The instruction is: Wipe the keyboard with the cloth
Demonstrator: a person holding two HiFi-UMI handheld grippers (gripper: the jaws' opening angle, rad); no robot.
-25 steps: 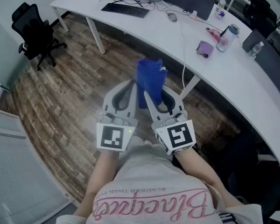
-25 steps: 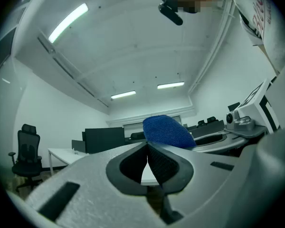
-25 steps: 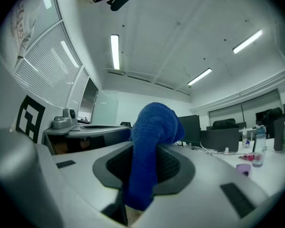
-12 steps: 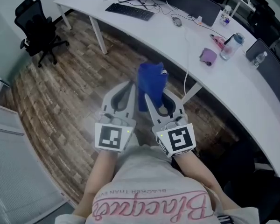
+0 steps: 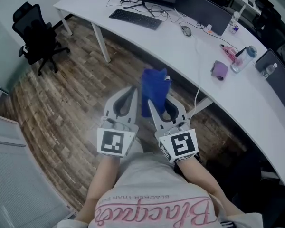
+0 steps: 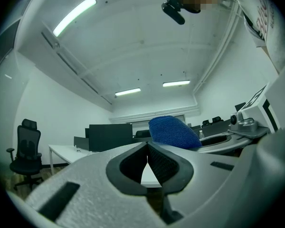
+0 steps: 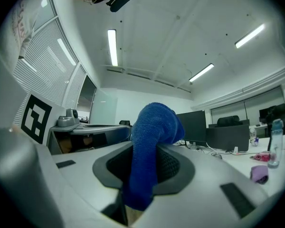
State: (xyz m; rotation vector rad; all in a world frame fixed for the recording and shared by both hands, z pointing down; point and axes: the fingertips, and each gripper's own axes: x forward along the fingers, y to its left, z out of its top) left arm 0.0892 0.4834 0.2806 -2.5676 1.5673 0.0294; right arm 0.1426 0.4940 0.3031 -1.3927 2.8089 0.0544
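The right gripper [image 7: 142, 175] clamps the blue cloth [image 7: 152, 127], which pokes up past its tips; left gripper [image 6: 147, 158] closed and empty, just beside. Black keyboard [image 5: 135, 19] well ahead; grip unchanged from earlier.

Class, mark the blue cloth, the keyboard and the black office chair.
blue cloth [image 5: 153, 87]: head view, middle of its fold.
keyboard [image 5: 135, 19]: head view, centre of the keys.
black office chair [image 5: 36, 36]: head view, its middle.

The cloth [image 5: 153, 87] is deep blue. The left tool [image 6: 147, 161] and right tool [image 7: 142, 182] are pale grey with black inner pads, and each carries black-and-white square markers. White tabletop [image 5: 180, 49], black keyboard [image 5: 135, 19], brown wood-plank floor [image 5: 61, 103].
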